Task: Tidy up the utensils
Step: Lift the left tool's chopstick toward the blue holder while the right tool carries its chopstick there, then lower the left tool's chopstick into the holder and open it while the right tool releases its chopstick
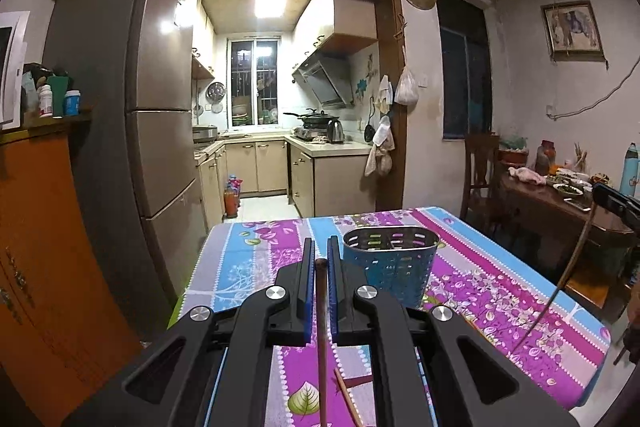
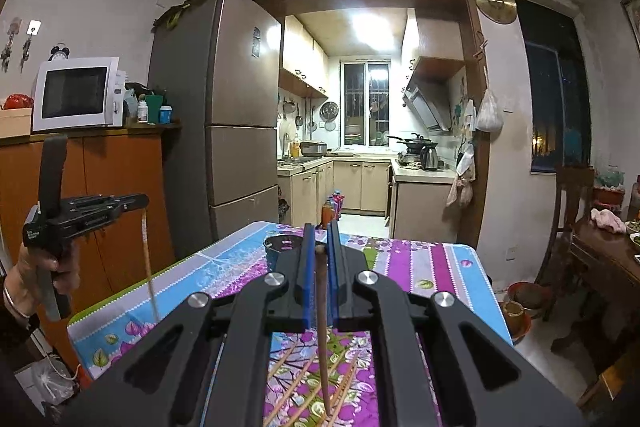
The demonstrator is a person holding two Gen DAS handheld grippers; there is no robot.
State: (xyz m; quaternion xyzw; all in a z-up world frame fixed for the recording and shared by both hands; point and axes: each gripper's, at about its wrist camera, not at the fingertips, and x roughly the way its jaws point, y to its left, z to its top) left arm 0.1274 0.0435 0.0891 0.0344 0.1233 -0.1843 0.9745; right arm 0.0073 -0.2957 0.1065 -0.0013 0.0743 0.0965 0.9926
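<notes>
Each claw is pinching one chopstick near its blunt top end: the left gripper has its chopstick hanging down below the pads, with the perforated holder just ahead to its right, while the right gripper holds another chopstick the same way, more chopsticks lying on the table beneath it. They look light, stiff and smooth — likely to swivel in a pinch, so a grip near the thick end seems best. Small print on the left gripper's body is unreadable — no other labels legible.
</notes>
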